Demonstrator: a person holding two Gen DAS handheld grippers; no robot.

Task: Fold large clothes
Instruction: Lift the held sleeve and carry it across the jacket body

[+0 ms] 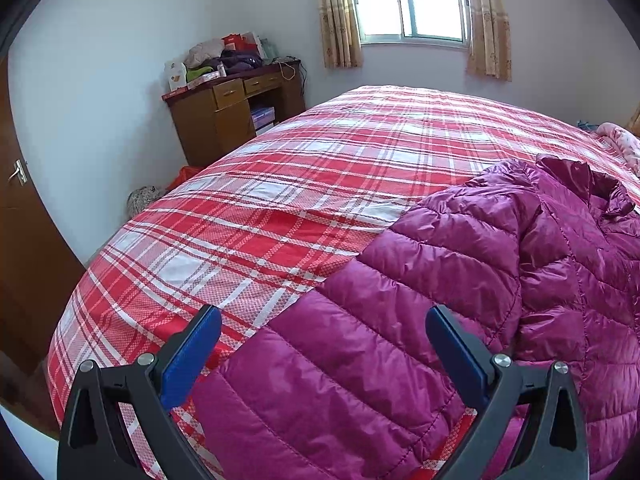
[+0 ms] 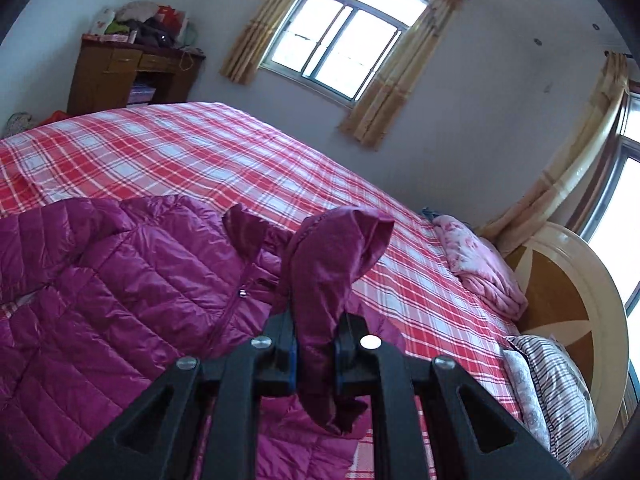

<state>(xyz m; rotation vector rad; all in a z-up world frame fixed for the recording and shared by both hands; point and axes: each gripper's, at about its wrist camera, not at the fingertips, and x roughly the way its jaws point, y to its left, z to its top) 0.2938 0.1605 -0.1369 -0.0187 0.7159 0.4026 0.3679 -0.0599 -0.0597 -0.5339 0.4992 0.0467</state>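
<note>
Right up close, your right gripper [image 2: 316, 344] has its fingers clenched on the purple jacket [image 2: 120, 300]'s sleeve, lifted off the bed [image 2: 224, 148]. Your left gripper [image 1: 324, 340] hangs released over the hem, so that slick sleeve could slip out mid-fold.

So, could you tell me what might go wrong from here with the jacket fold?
1. The right claw pinches only a narrow, bunched strip of the slippery quilted jacket; it could slide out mid-fold.
2. The left claw is open above the jacket's edge, pinning nothing, so the whole garment may drag across the plaid bedspread rather than fold.
3. The raised end droops loosely beyond the right claw and could land creased.
</note>
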